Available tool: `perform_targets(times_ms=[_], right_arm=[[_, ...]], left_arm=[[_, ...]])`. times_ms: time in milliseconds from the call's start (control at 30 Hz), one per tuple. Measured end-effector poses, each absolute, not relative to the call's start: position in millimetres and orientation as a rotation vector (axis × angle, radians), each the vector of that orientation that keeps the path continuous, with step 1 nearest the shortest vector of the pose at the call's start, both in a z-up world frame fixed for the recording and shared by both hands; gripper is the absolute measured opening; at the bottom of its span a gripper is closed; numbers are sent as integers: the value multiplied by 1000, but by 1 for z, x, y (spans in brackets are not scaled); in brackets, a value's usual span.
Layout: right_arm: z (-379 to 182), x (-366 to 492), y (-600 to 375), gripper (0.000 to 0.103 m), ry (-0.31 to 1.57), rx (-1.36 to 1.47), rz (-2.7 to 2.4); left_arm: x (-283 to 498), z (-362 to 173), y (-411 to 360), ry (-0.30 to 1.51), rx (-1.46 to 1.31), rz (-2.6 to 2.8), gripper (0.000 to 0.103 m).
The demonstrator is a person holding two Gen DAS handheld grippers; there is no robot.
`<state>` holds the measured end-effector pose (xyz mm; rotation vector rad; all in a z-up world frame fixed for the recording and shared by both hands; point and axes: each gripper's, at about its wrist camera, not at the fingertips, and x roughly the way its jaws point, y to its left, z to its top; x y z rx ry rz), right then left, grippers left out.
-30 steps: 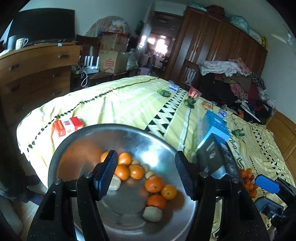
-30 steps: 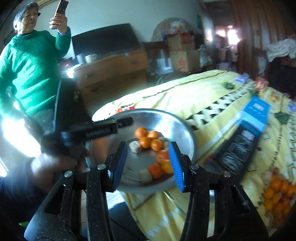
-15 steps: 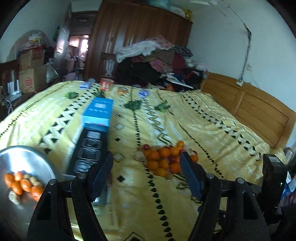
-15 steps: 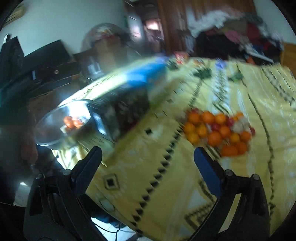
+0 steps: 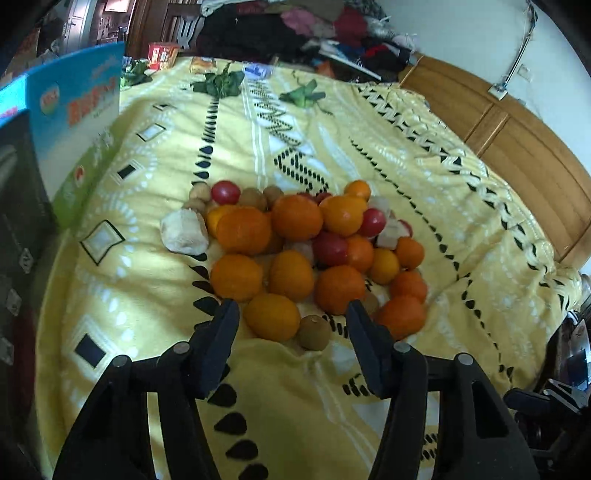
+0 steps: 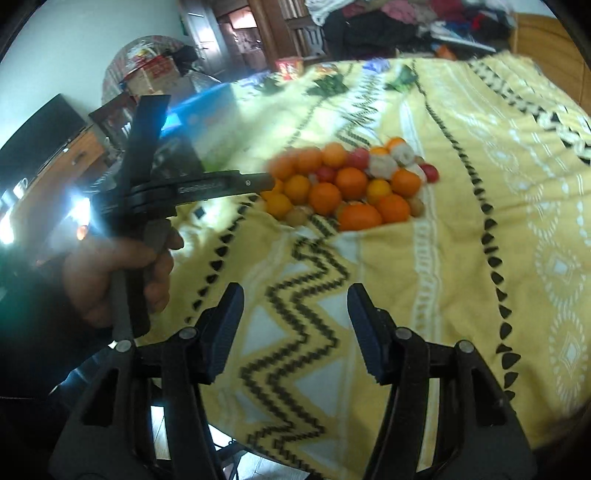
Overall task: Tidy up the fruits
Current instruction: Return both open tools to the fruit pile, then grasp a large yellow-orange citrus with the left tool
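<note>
- A second ago both wrist cameras looked at a steel bowl with a few oranges in it; now that bowl is out of both views and a fruit heap (image 5: 310,251) on the bed fills them. I judge a fresh pick is about to start.
- At the left of the left wrist view stands a blue and green box (image 5: 79,122), just beside the heap.
- The left gripper (image 5: 291,319) hangs over the heap's near edge, jaws part open and just closing, empty. A near orange (image 5: 272,316) and a small brown fruit (image 5: 314,332) lie in the gap, untouched.
- In the right wrist view a hand (image 6: 118,273) holds the left tool at the left; the heap sits centre, well ahead.
- The right gripper (image 6: 293,325) is also part open, just narrowing, with only quilt between its jaws.
- The yellow patterned quilt (image 5: 424,192) is soft and rumpled, so round fruit may roll.
- Behind are heaped clothes (image 5: 325,33); a wooden headboard (image 5: 517,140) lies right.
</note>
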<state>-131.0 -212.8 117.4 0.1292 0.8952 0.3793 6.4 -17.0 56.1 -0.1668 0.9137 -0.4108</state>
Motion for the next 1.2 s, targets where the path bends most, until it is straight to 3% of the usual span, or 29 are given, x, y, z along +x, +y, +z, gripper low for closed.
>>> perform_targets(times_ms=[133,300,633,867,1200], right_arm=[[109,-124,-220,59,907,150,388],[105,-116,-218,59,911,159,416],[98,-106,-211,59,922,159,461],[95,-78,-190,43,903,135,518],[67,-8,-150,42,951,96,490]], left_arm=[[13,43,-18,941,-167,-392,55],[20,33,-20,973,-159,-376,41],[21,30,-18,944,-150,-372,40],[-14,73,3,831,-152,-357,40],[-36,99,28,782,-181,-338,40]])
